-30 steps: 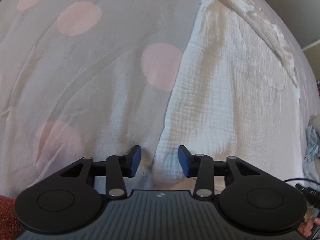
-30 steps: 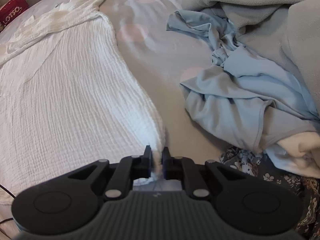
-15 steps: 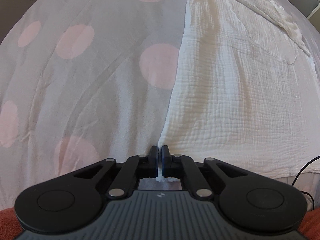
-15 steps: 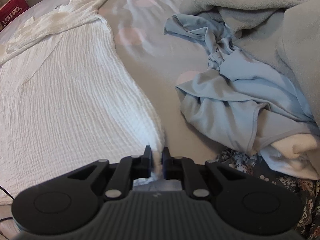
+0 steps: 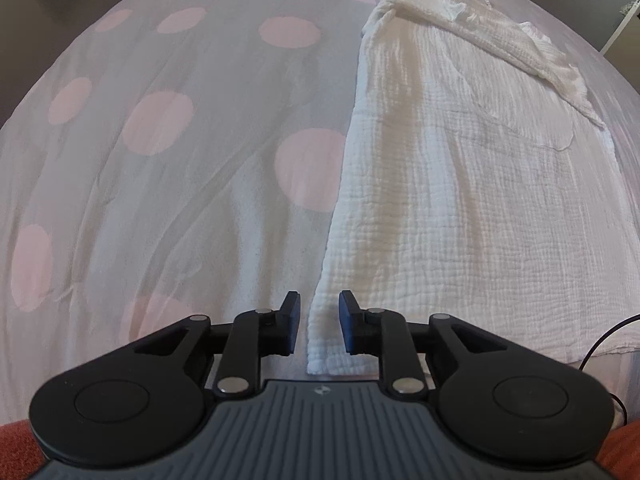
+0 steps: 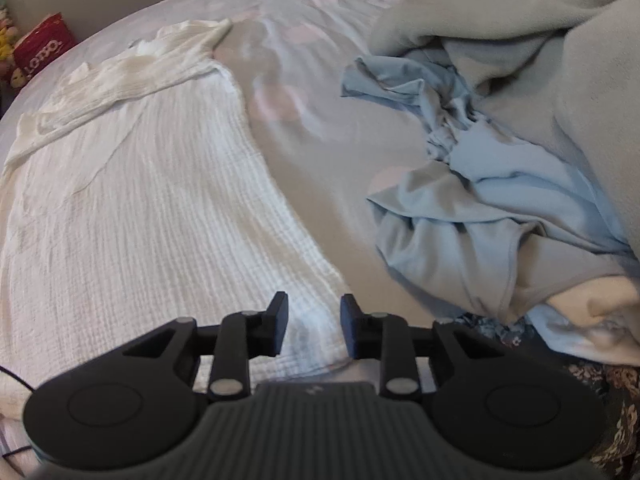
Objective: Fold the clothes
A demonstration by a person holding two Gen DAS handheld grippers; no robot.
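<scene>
A white crinkled garment (image 5: 460, 200) lies spread flat on the bed, its sleeves folded across the far end. In the left wrist view its near left corner lies between the jaws of my left gripper (image 5: 319, 312), which are opening; the pads do not press the cloth. In the right wrist view the same white garment (image 6: 152, 220) fills the left half, and its near right corner lies under my right gripper (image 6: 313, 312). The right jaws are opening too and stand clear of the fabric.
The bedsheet (image 5: 160, 160) is pale with pink dots. A crumpled light blue garment (image 6: 472, 208) and a grey blanket (image 6: 560, 60) lie right of the white one. A floral cloth (image 6: 600, 400) is at the near right, a red box (image 6: 40, 48) far left.
Both grippers were shut on the garment's near corners half a second ago and have let go, jaws now apart. The left gripper has risen a little, showing more of the bed.
</scene>
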